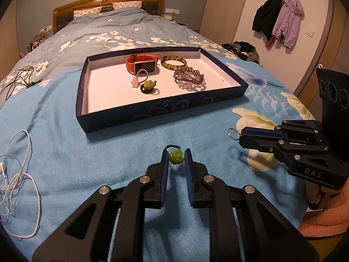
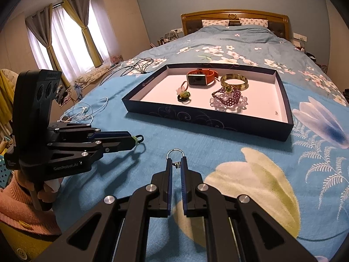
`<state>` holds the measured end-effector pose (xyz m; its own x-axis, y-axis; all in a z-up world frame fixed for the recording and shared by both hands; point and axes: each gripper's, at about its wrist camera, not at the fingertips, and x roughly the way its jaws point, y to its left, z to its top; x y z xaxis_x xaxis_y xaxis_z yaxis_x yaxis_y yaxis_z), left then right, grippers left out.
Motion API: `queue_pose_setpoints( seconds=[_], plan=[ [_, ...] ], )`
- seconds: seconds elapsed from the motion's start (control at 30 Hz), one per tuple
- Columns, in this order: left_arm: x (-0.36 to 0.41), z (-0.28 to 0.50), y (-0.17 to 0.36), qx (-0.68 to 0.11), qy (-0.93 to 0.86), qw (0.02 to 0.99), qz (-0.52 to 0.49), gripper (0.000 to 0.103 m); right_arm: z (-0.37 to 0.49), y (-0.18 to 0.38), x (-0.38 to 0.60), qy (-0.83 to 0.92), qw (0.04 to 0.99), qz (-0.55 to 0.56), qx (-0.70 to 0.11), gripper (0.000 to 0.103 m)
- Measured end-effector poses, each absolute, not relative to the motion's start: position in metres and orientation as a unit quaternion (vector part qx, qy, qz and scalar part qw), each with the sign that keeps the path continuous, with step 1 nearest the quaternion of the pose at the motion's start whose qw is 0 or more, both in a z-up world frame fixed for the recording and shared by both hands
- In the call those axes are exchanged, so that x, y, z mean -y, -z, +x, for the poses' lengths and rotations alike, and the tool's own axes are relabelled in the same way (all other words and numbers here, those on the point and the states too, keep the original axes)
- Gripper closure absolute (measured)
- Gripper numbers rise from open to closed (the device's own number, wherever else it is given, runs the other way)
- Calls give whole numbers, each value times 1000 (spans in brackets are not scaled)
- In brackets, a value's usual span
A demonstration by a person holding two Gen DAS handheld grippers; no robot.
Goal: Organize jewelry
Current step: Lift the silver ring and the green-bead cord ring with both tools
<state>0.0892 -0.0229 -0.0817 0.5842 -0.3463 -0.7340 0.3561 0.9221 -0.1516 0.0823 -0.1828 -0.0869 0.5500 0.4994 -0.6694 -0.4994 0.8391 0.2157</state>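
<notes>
A dark blue tray [image 1: 152, 113] [image 2: 196, 118] lies on the bed and holds an orange watch [image 1: 141, 64] [image 2: 199, 77], a green-brown bangle [image 1: 174, 62] [image 2: 233, 82], purple bead bracelets [image 1: 189, 78] [image 2: 228, 100] and two rings [image 1: 148, 86] [image 2: 183, 95]. My left gripper [image 1: 176, 157] [image 2: 135, 140] is shut on a green flower ring [image 1: 176, 156] with a black bead band, held above the blanket. My right gripper [image 2: 176, 163] [image 1: 240, 134] is shut on a silver ring [image 2: 175, 152] [image 1: 233, 133], also above the blanket.
White earphones [image 1: 17, 179] [image 2: 85, 111] lie at the left on the blue floral blanket [image 1: 109, 152]. A black cable [image 1: 19, 83] [image 2: 135, 65] lies farther back. Clothes hang on a wall hook [image 1: 281, 17].
</notes>
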Motion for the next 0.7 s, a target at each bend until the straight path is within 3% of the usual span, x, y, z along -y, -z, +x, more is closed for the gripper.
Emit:
queue_pose_setpoints(
  seconds=[0.7],
  plan=[
    [22,87,60,-383,198,902,-2,88,85,70,193,-273,896,16,-349,97]
  ],
)
